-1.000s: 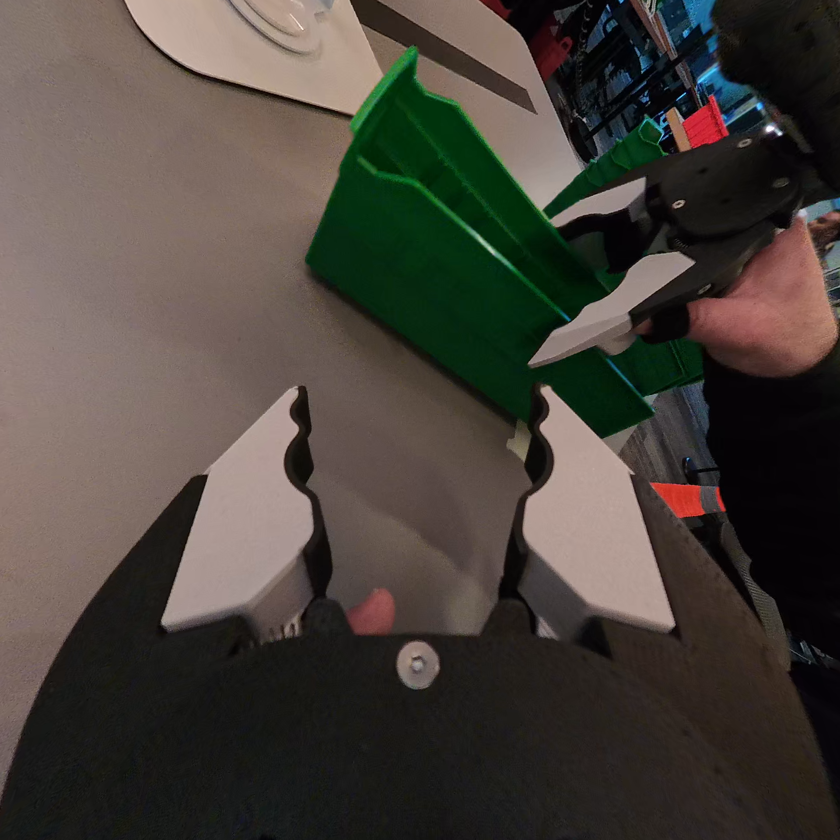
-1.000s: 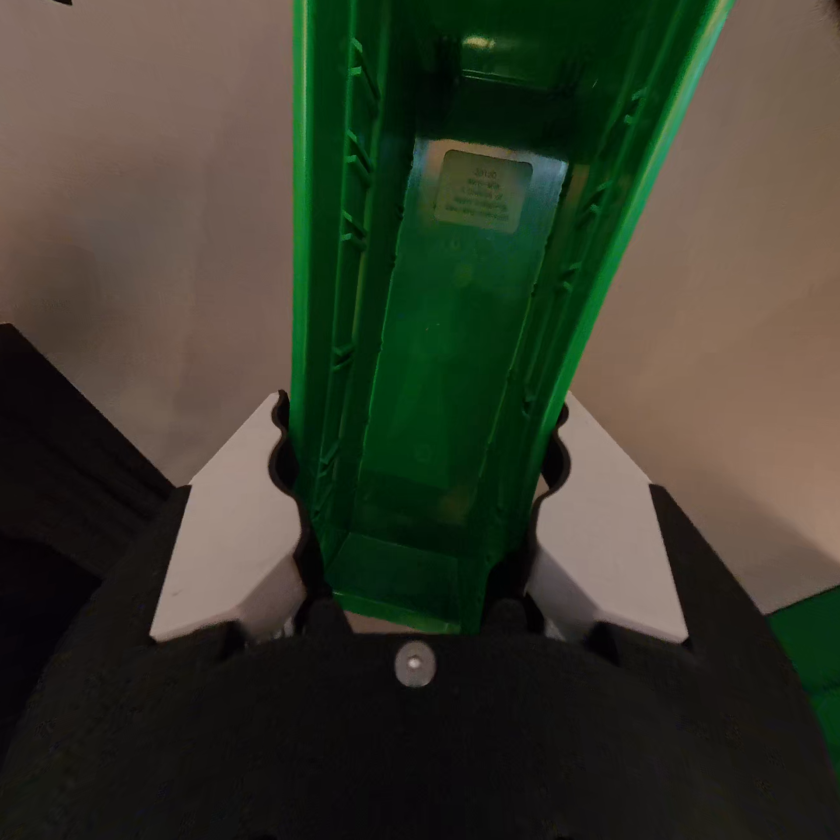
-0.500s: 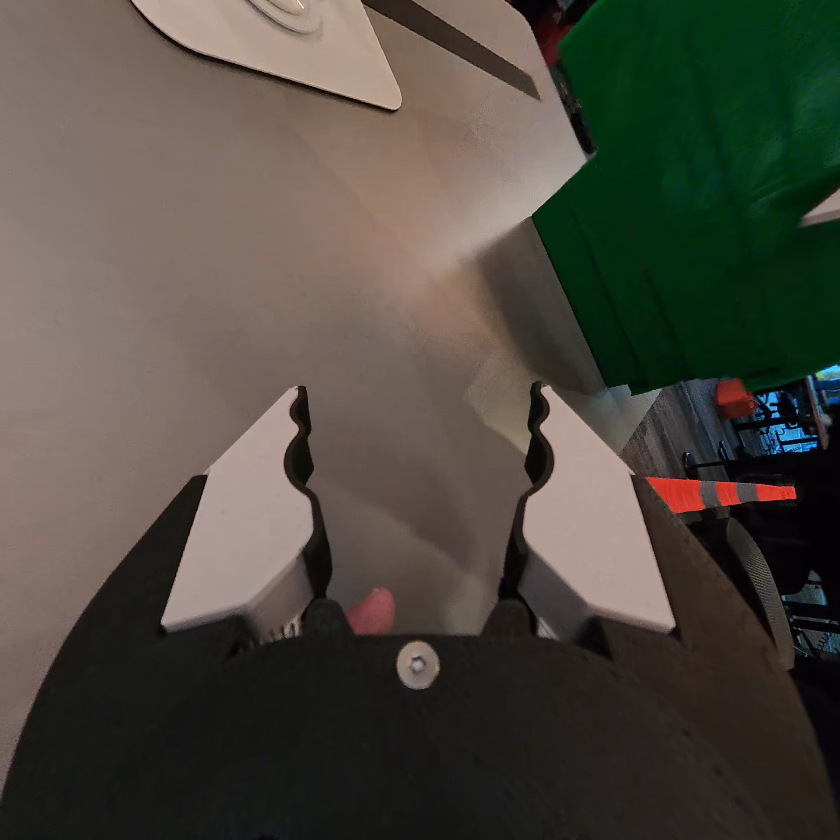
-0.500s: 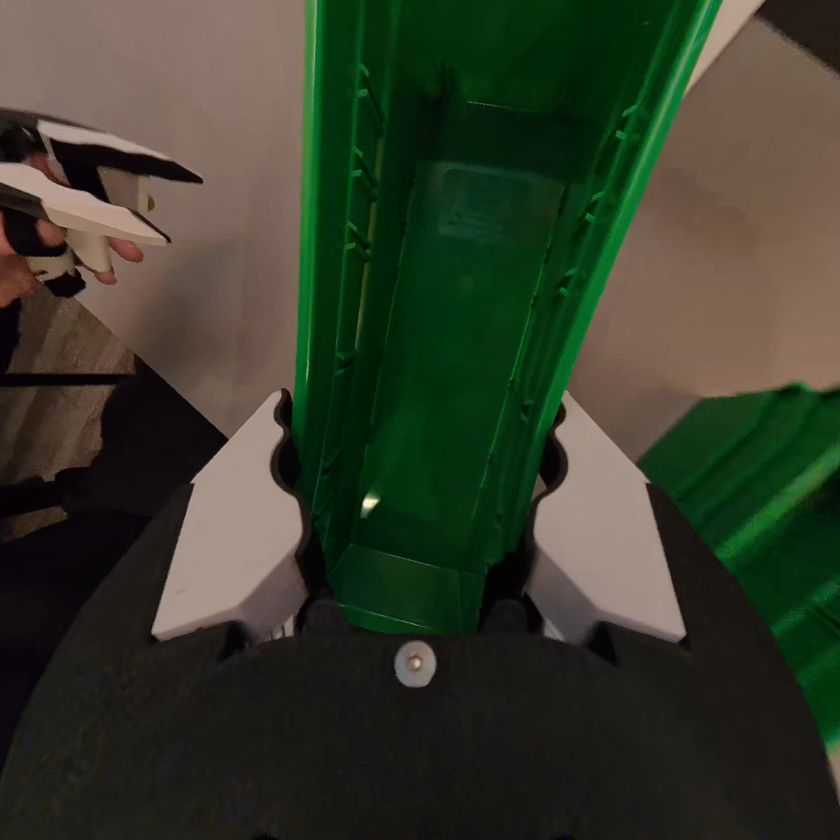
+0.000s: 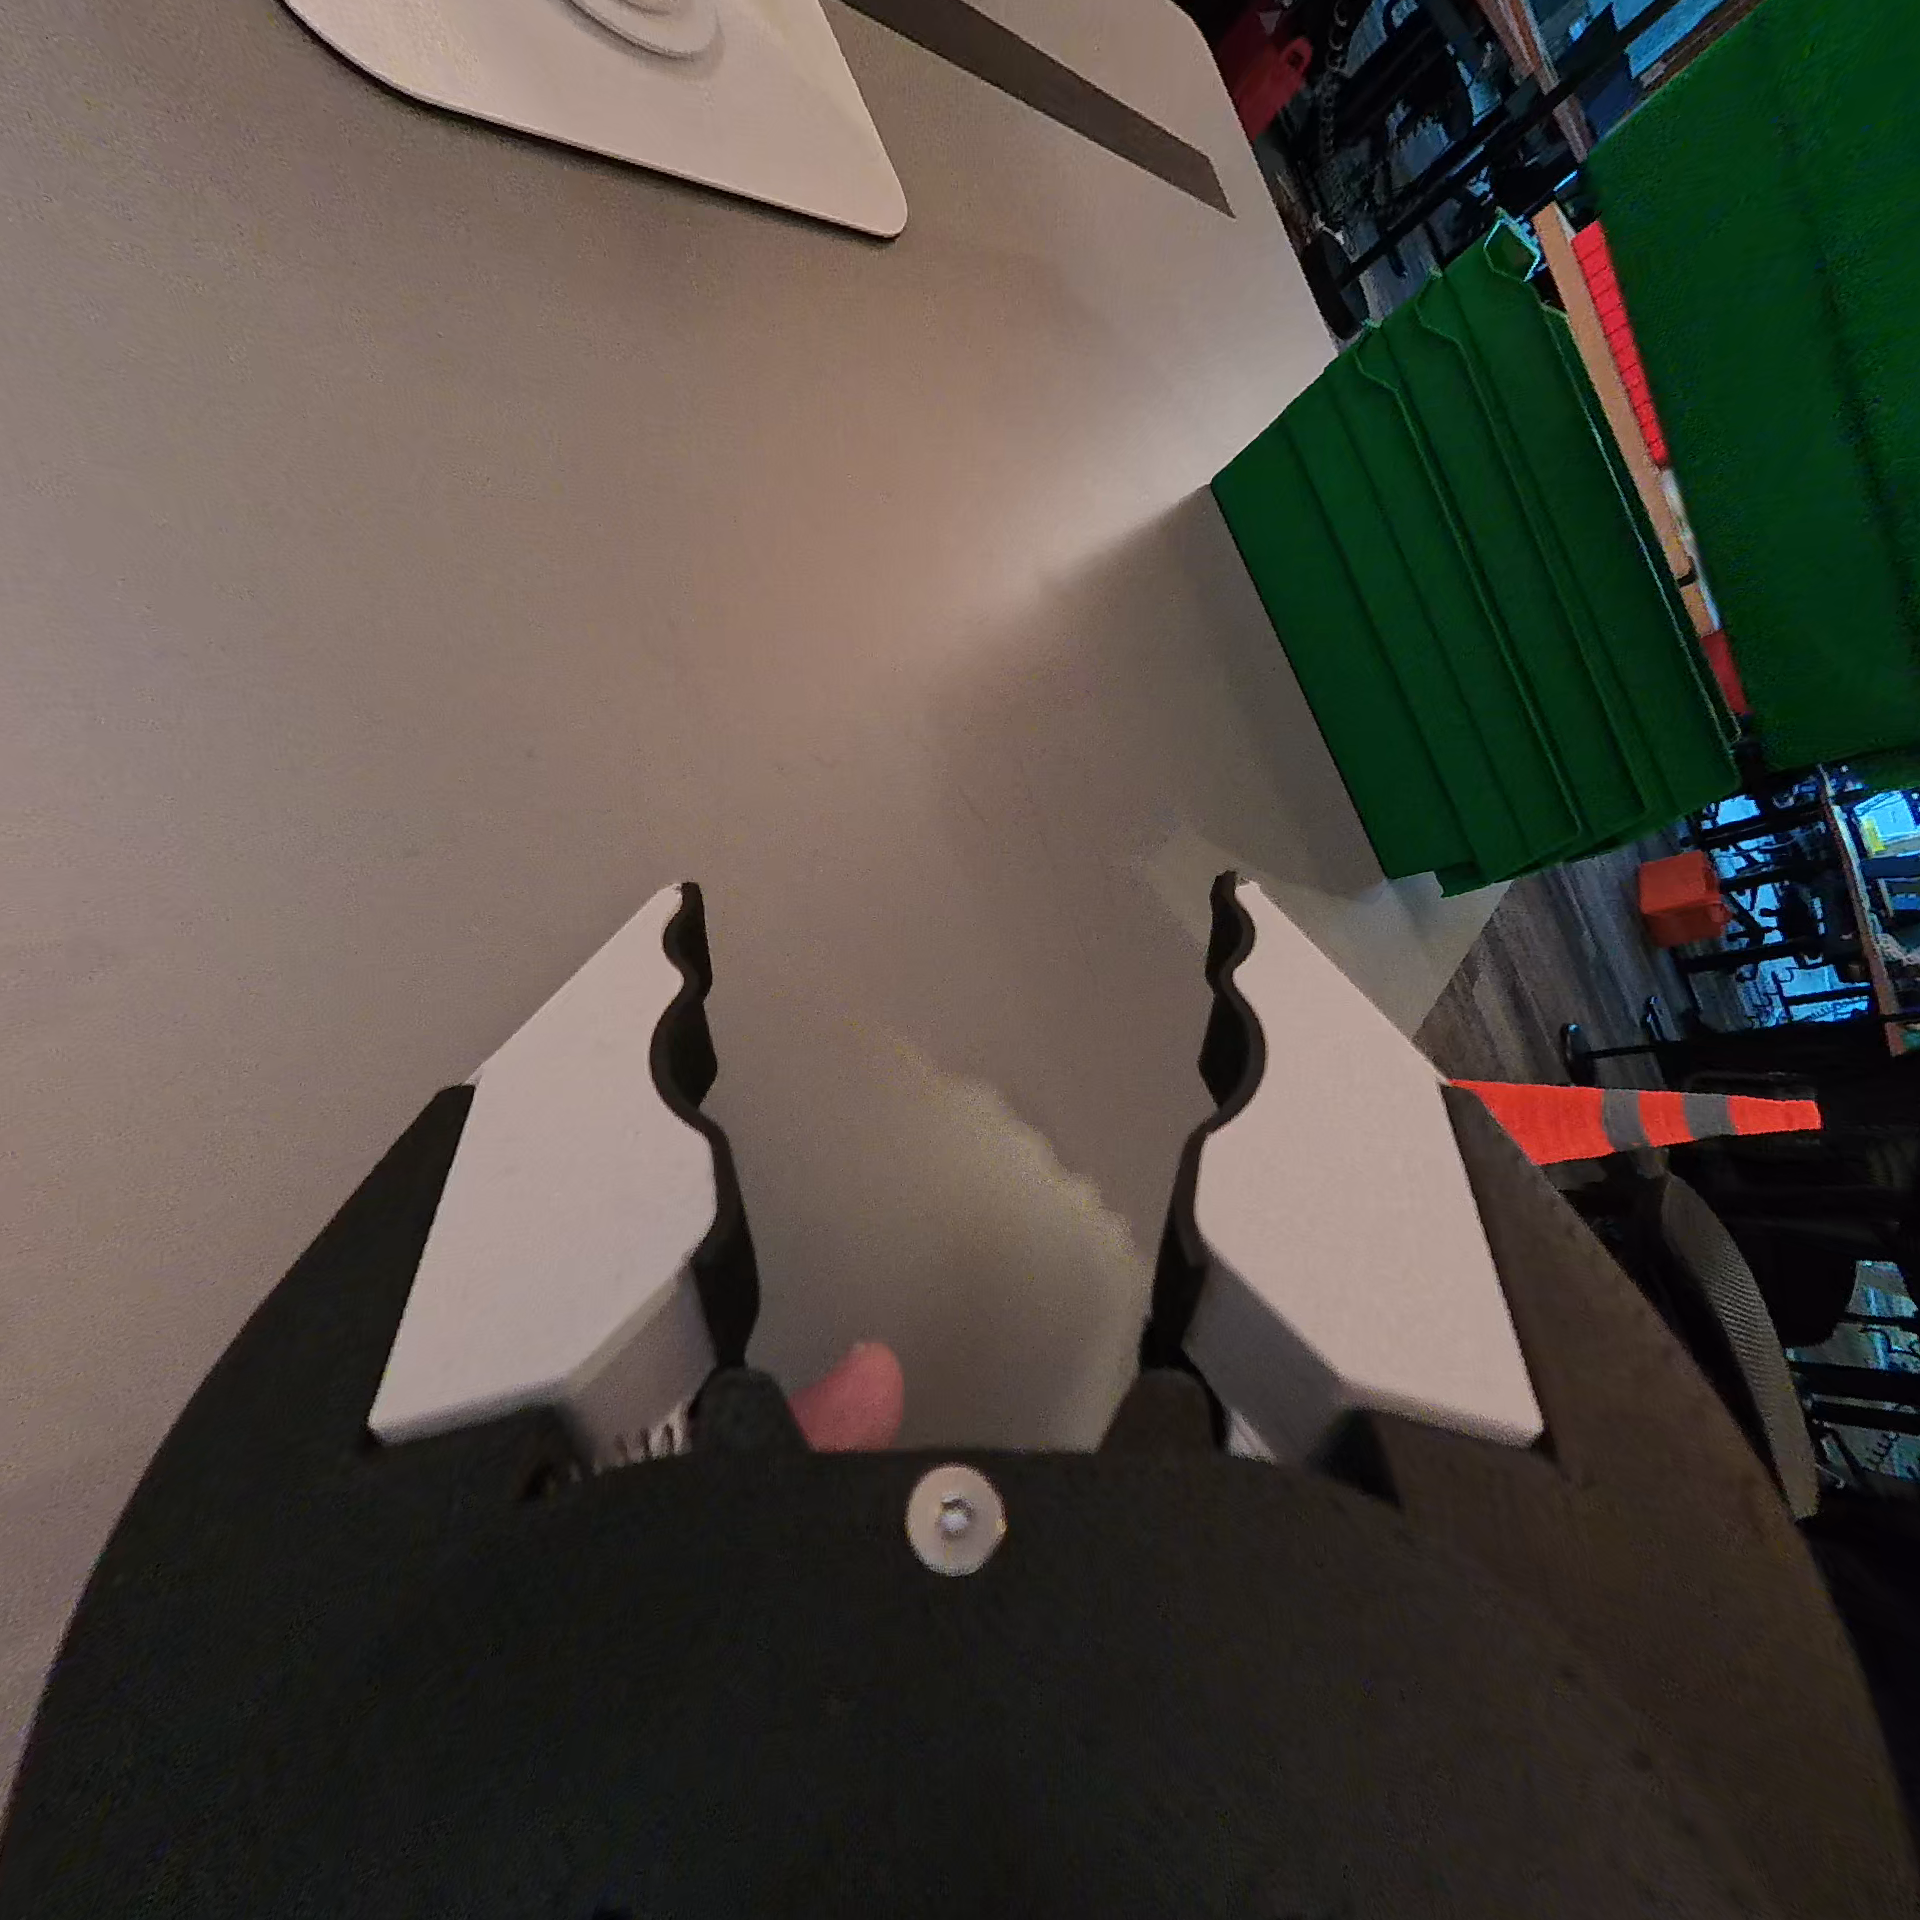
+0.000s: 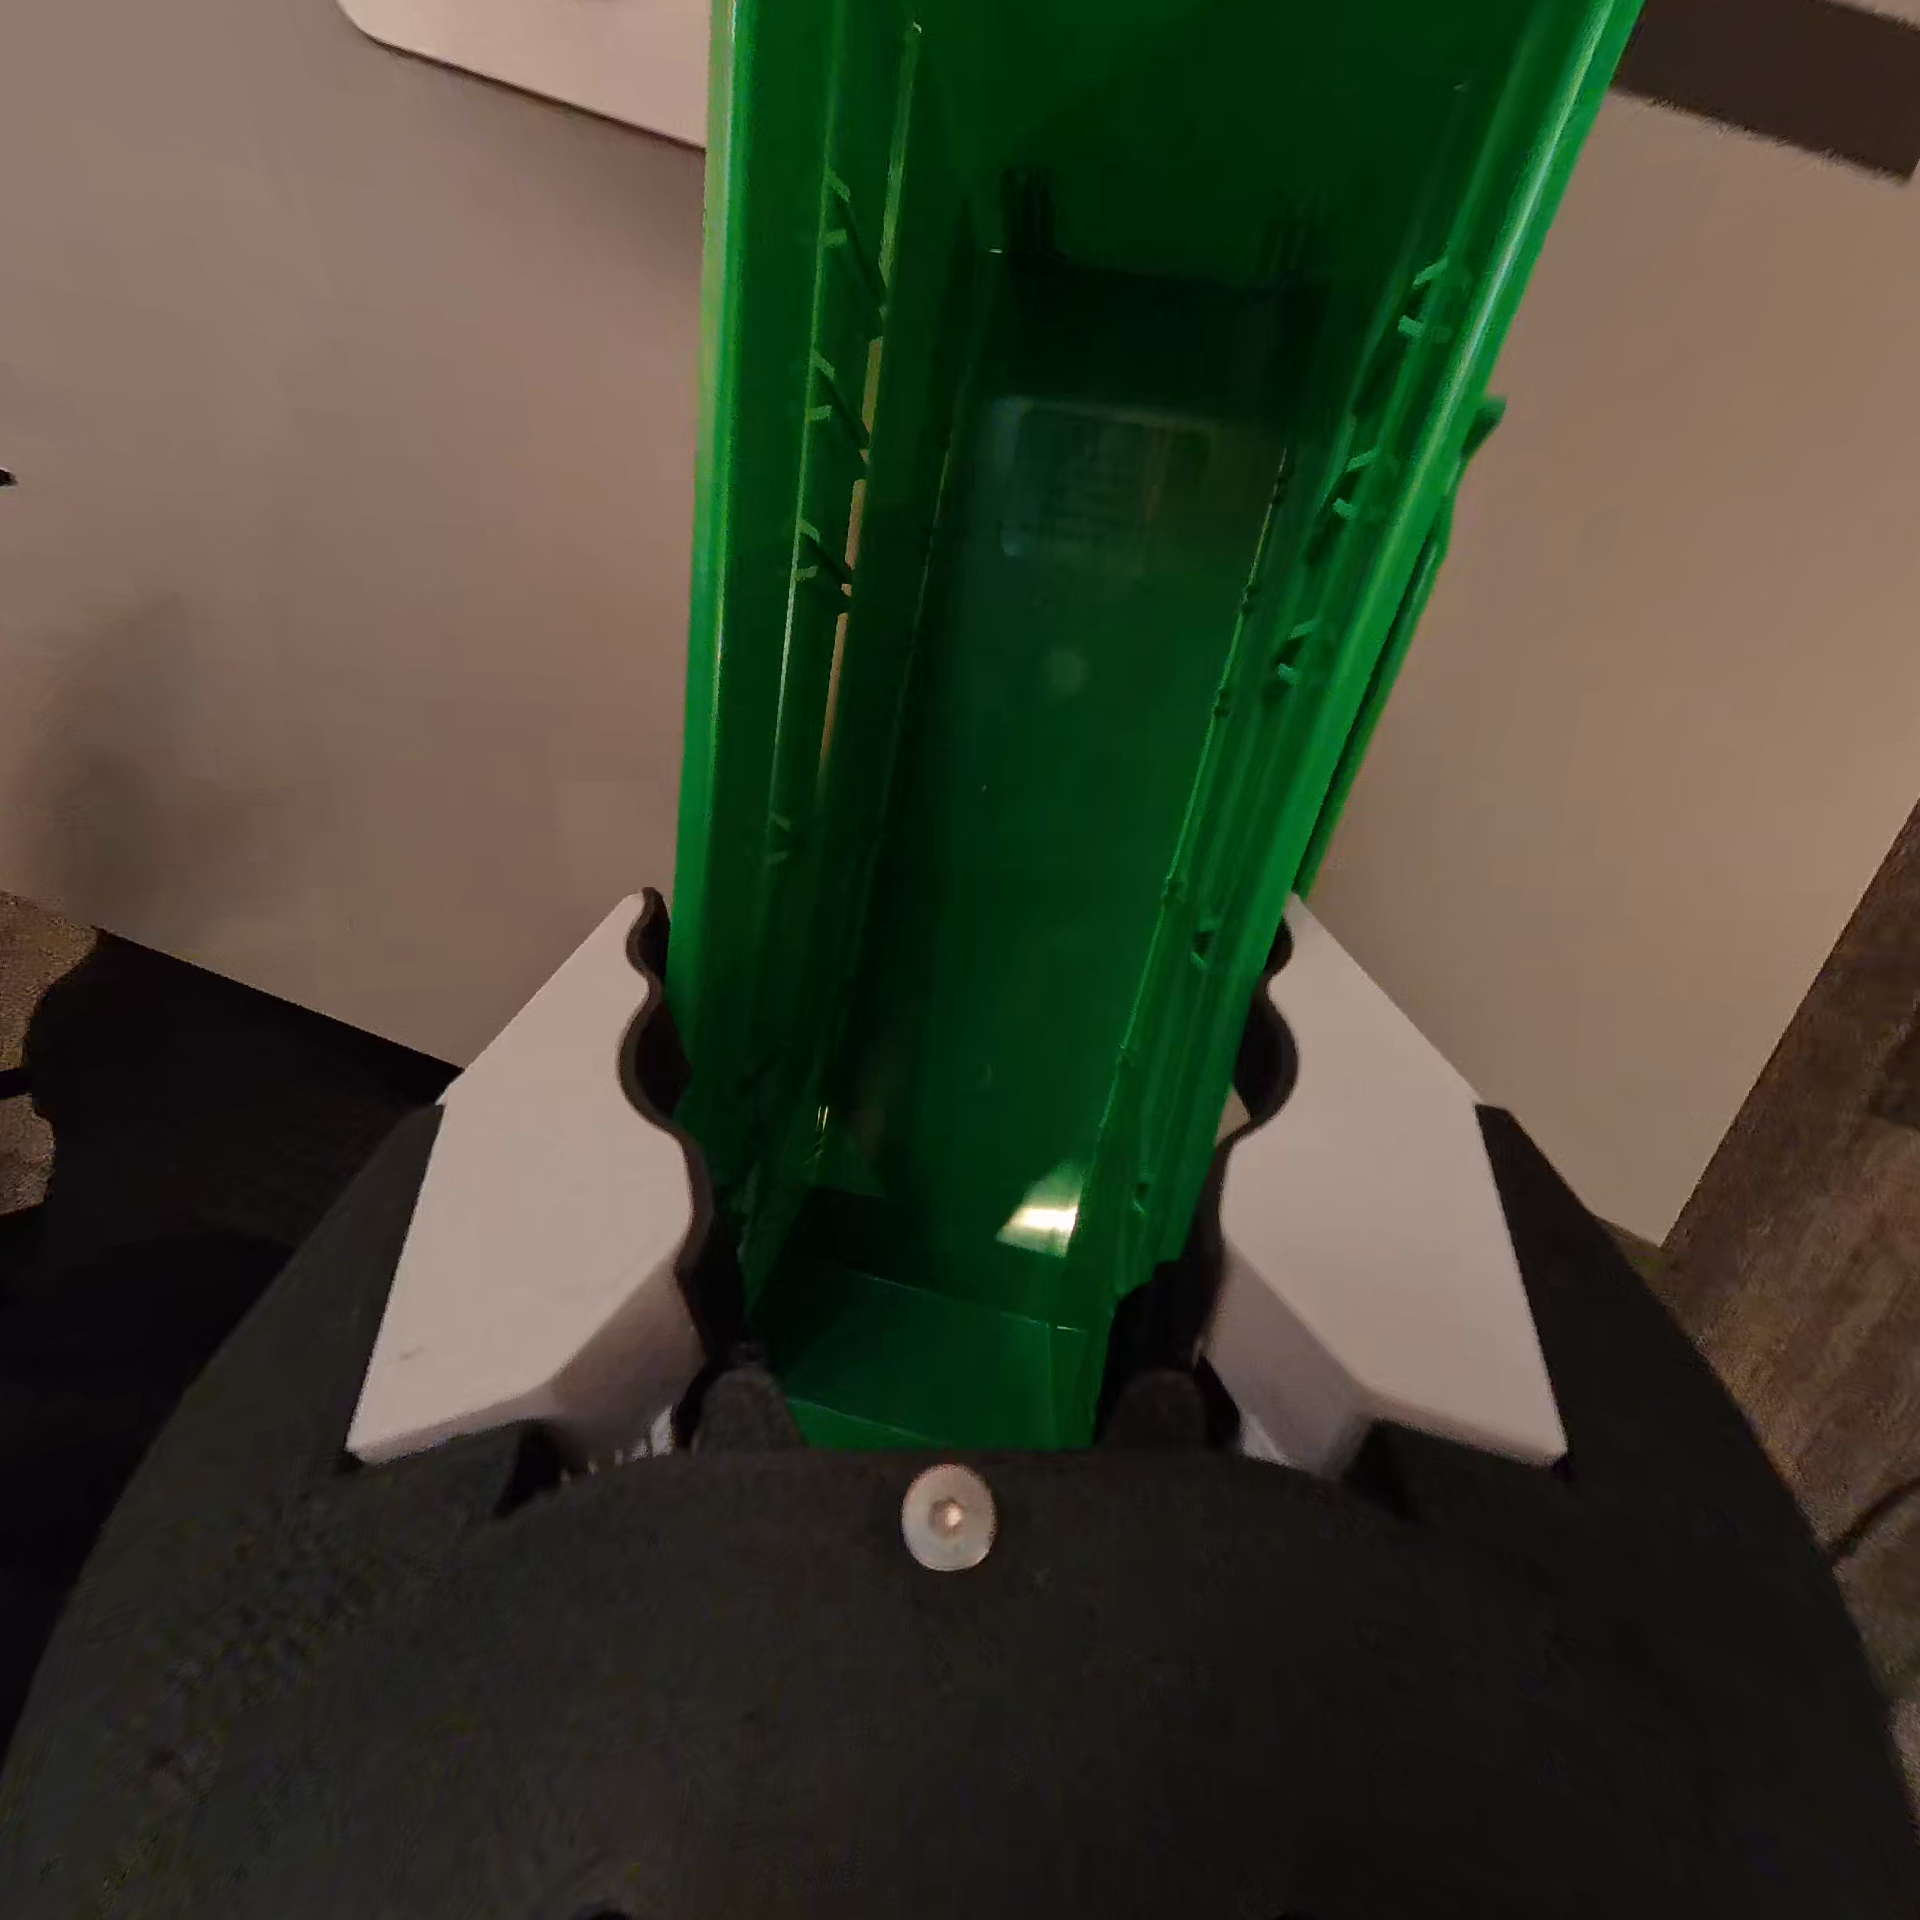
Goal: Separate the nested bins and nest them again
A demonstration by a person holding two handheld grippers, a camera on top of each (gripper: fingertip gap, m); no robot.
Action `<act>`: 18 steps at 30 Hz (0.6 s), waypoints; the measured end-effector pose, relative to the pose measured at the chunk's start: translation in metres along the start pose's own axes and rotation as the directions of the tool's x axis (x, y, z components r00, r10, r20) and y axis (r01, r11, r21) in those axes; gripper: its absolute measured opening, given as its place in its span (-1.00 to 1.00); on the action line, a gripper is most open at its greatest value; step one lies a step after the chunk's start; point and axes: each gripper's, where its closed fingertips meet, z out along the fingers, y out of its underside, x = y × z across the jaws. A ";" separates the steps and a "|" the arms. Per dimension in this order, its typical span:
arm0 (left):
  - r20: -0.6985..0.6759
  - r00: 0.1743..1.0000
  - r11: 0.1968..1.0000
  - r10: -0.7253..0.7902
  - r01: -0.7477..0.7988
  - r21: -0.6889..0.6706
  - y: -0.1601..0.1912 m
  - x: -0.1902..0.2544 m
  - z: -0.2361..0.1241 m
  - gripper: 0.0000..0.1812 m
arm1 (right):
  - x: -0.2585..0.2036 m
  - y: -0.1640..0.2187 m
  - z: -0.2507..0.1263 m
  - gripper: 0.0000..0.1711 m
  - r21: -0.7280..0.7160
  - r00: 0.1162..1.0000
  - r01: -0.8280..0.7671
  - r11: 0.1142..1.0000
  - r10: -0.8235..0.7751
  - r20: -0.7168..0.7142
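My right gripper is shut on the near end of a long, narrow green bin. Its open inside faces the camera and it extends away over the grey table. The edge of a second green bin shows just behind its right wall; whether they touch is hidden. In the left wrist view, nested green bins lie at the table's right edge, with a large green surface beyond them. My left gripper is open and empty above the bare table, well left of the bins.
A white board lies at the far left of the table, with a dark strip beside it. The table's right edge drops to the floor, where an orange striped cone and shelving stand. A fingertip shows between my left gripper's fingers.
My right gripper lifted the green bin off the table and carried it away to the right, over another bin. My left gripper stayed open, almost in place.
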 end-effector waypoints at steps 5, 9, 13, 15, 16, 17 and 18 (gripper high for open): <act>0.003 1.000 1.000 0.002 -0.002 -0.006 0.002 0.000 0.002 0.04 | 0.009 0.011 0.021 0.30 -0.016 0.993 -0.094 0.995 0.095 0.077; 0.008 1.000 1.000 0.001 -0.001 -0.007 0.002 -0.001 0.001 0.04 | 0.021 0.012 0.018 0.27 -0.003 0.990 -0.118 0.993 0.118 0.071; 0.006 1.000 1.000 -0.006 0.006 -0.004 0.002 -0.003 0.001 0.04 | 0.030 0.014 0.019 0.28 0.009 0.979 -0.161 0.987 0.159 0.127; 0.003 1.000 1.000 -0.005 0.005 -0.010 0.004 -0.003 0.003 0.04 | 0.040 0.019 0.025 0.29 0.002 0.976 -0.187 0.982 0.186 0.114; 0.003 1.000 1.000 -0.004 0.004 -0.014 0.004 -0.003 0.004 0.04 | 0.043 0.021 0.028 0.29 0.001 0.975 -0.194 0.981 0.193 0.111; 0.002 1.000 1.000 -0.004 0.004 -0.016 0.005 -0.003 0.005 0.04 | 0.045 0.022 0.031 0.31 0.006 0.974 -0.199 0.980 0.197 0.114; 0.002 1.000 1.000 -0.005 0.005 -0.018 0.006 -0.003 0.005 0.04 | 0.045 0.023 0.036 0.32 0.007 0.974 -0.202 0.979 0.200 0.111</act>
